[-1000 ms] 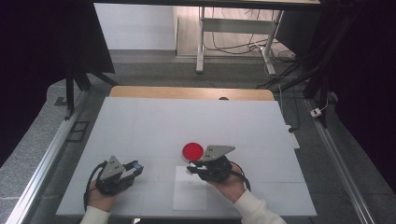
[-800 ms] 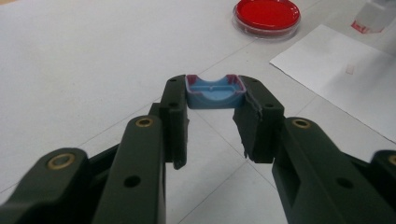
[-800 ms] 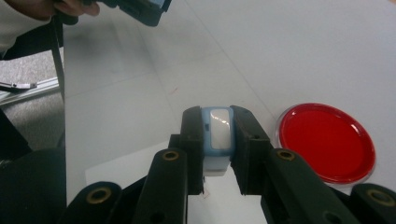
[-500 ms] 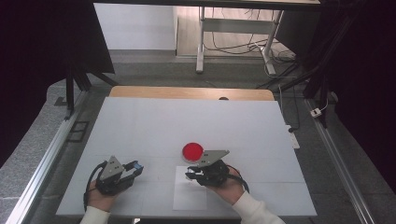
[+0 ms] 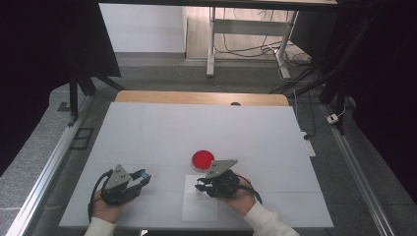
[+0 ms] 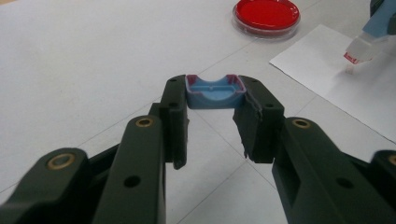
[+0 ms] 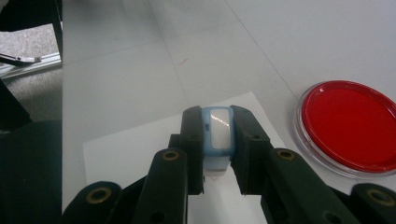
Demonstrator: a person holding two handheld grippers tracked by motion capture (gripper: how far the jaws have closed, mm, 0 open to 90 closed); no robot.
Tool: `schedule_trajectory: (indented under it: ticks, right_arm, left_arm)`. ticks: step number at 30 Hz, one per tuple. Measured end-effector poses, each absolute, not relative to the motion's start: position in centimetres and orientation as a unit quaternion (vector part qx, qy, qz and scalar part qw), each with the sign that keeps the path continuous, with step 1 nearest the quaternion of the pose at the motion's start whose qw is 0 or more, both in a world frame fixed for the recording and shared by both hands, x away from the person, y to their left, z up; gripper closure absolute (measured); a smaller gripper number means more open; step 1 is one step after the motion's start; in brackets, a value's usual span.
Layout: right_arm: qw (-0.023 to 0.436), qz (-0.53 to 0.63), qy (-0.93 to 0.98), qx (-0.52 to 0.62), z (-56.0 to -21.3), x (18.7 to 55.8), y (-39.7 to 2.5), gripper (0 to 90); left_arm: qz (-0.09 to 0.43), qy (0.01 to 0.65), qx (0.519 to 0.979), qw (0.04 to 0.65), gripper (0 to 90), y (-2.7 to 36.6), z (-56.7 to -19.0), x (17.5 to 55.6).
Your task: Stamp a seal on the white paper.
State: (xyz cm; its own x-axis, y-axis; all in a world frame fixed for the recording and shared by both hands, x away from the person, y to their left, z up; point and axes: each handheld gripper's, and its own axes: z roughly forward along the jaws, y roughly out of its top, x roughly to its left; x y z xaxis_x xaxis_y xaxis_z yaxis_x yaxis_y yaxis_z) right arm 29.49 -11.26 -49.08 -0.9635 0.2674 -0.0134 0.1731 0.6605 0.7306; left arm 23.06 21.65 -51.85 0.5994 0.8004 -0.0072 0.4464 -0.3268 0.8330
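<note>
Since one second ago my right gripper (image 5: 200,185) has come down and nearer, from beside the red dish (image 5: 202,159) to over the white paper sheet (image 5: 199,212); my left gripper (image 5: 142,176) has not shifted.

Right jaws: pressed onto the sides of a blue-cased marker body (image 7: 217,135), its pale tip pointing down. In the left gripper view that tip (image 6: 351,66) hangs just above the sheet, possibly touching; contact cannot be confirmed.

Left jaws: pinching a small blue cap (image 6: 215,92) between their tips, held low over the table (image 5: 147,132) at the near left, well apart from the sheet.

The dish sits closed on the table just beyond the sheet's far edge, untouched.

Step in hand, as I judge it: the marker is uncapped and is being brought to the paper for marking. The next move calls for a light, vertical descent until the tip meets the sheet, then a steady stroke without dragging the loose sheet. The cap stays clamped for recapping.
</note>
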Motion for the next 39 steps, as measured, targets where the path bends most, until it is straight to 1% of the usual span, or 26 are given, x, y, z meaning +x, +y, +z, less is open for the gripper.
schedule_trajectory:
  ticks: [39]
  right_arm:
    - [0.063, 0.376, 0.918, 0.112, -50.3, 29.5, -10.8, 75.2]
  left_arm:
    - [0.206, 0.395, 0.789, 0.422, 64.5, 21.6, -51.9, 23.1]
